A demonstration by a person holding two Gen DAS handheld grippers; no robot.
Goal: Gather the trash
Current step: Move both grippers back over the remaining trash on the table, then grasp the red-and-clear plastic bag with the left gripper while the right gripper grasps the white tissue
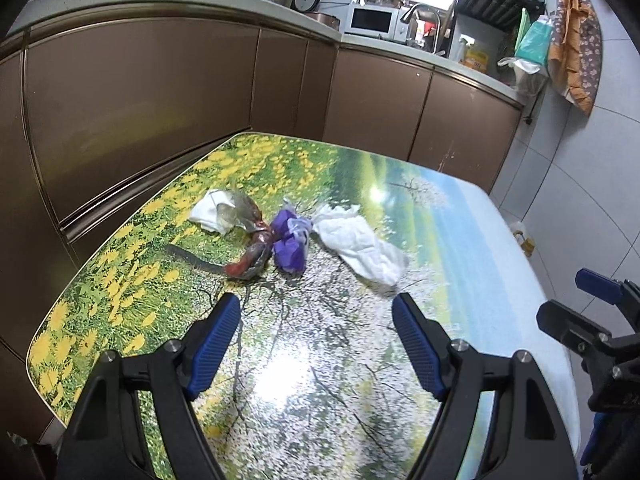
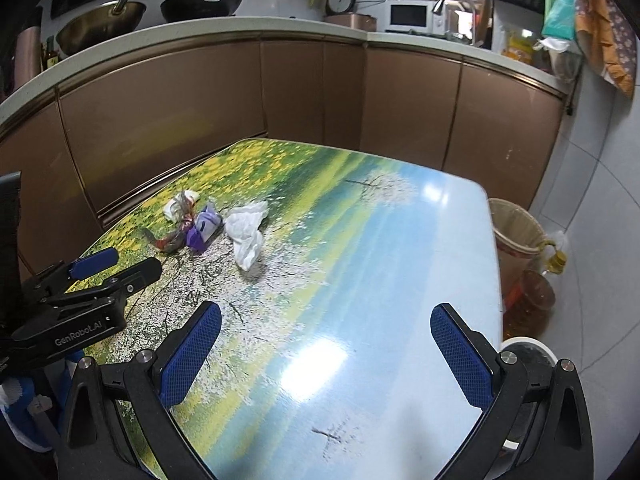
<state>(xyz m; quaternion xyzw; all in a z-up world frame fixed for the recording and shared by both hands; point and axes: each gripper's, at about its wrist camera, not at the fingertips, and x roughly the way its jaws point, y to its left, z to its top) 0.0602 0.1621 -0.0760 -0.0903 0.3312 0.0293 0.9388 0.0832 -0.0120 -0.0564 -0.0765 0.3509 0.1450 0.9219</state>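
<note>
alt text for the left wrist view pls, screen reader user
Open left tongs hover over a table printed with a flower meadow, aimed at a small row of trash: a white tissue, a purple wrapper, a red-and-clear wrapper and a white scrap. Brown cabinets stand behind; the right tongs show at the right edge.

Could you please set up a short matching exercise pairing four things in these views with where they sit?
Things:
1. white tissue
2. purple wrapper
3. wicker bin
4. microwave

Places:
A. on the counter, beside the tap
B. on the floor, past the table's right edge
C. middle of the trash row
D. right end of the trash row

Pairs: 1-D, 2-C, 3-B, 4-A
</note>
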